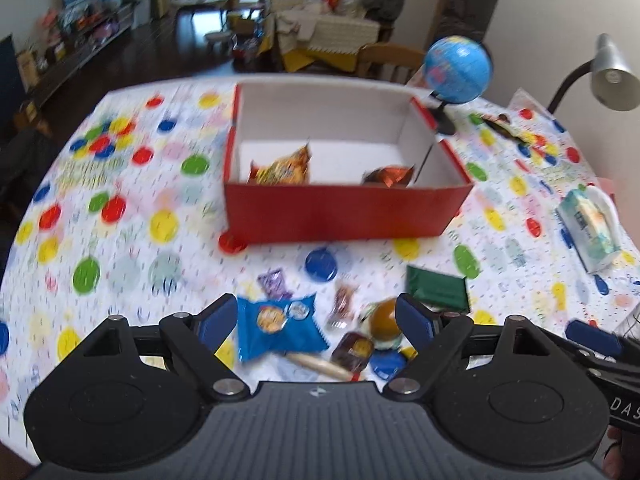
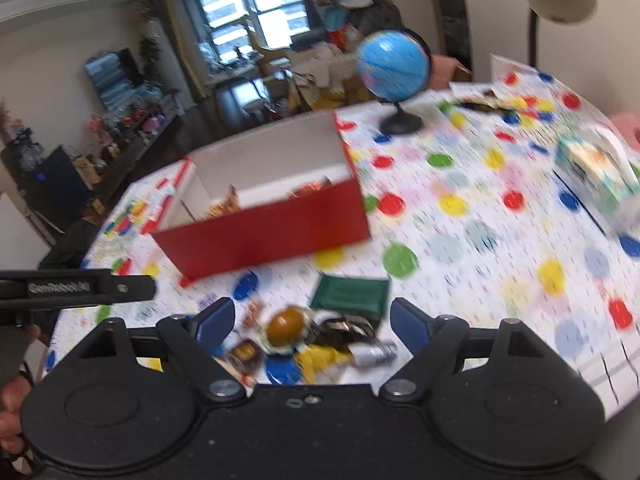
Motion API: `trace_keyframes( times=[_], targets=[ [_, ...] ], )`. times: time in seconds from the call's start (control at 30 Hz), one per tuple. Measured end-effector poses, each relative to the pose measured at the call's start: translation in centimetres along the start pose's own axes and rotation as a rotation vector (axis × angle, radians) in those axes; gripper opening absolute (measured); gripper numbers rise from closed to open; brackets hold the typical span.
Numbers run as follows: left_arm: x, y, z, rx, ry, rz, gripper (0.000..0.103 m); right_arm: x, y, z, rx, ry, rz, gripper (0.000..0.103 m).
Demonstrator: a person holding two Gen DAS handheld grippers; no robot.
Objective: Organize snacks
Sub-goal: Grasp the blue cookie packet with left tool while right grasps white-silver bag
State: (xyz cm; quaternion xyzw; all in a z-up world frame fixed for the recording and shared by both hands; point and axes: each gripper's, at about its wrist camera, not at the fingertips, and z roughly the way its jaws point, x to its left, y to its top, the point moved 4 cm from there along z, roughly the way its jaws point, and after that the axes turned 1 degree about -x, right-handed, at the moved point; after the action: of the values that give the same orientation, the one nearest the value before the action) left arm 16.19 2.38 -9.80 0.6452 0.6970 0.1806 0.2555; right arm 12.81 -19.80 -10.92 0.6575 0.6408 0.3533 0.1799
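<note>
1. Left gripper [image 1: 316, 316] and right gripper [image 2: 308, 318] both gape wide, holding nothing
2. Loose snacks [image 1: 280, 326] lie low in frame, unsorted
3. Red box [image 1: 344, 212], mid-frame, holds only two packets [image 1: 282, 168]

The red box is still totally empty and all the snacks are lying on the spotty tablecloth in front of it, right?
Not quite. The red box is not empty: the left wrist view shows an orange snack packet and a shiny brown-orange packet inside it. The other snacks, such as the blue packet, do lie on the spotty tablecloth in front of it.
</note>
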Motion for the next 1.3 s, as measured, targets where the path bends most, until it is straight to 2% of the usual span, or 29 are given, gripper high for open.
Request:
trace_keyframes(
  times=[0.23, 0.37, 0.63, 1.0, 1.2, 1.3],
  targets=[
    [1.1, -1.3, 2.8, 0.075, 0.029, -0.057, 0.086, -3.1, -2.6, 2.3, 0.107, -0.082, 0.111, 0.082],
    [1.7, -1.4, 4.3, 0.105, 0.074, -0.076, 0.086, -4.3, -3.6, 3.4, 0.155, -0.109, 0.154, 0.080],
    [3.1, -1.0, 7.8, 0.176, 0.117, -0.134, 0.086, -4.3, -4.6, 5.5, 0.218, -0.114, 0.163, 0.078],
    [2.9, -1.2, 11.7, 0.251, 0.116, -0.122, 0.086, -4.8, -5.4, 7.2, 0.276, -0.131, 0.169, 0.075],
    [3.4, -1.3, 13.0, 0.280, 0.106, -0.167, 0.086, -5.6, -6.0, 8.2, 0.311, -0.134, 0.203, 0.068],
    [3.5, -1.3, 13.2, 0.277, 0.107, -0.174, 0.085, -5.8, -6.2, 8.5, 0.320, -0.131, 0.210, 0.059]
  ],
)
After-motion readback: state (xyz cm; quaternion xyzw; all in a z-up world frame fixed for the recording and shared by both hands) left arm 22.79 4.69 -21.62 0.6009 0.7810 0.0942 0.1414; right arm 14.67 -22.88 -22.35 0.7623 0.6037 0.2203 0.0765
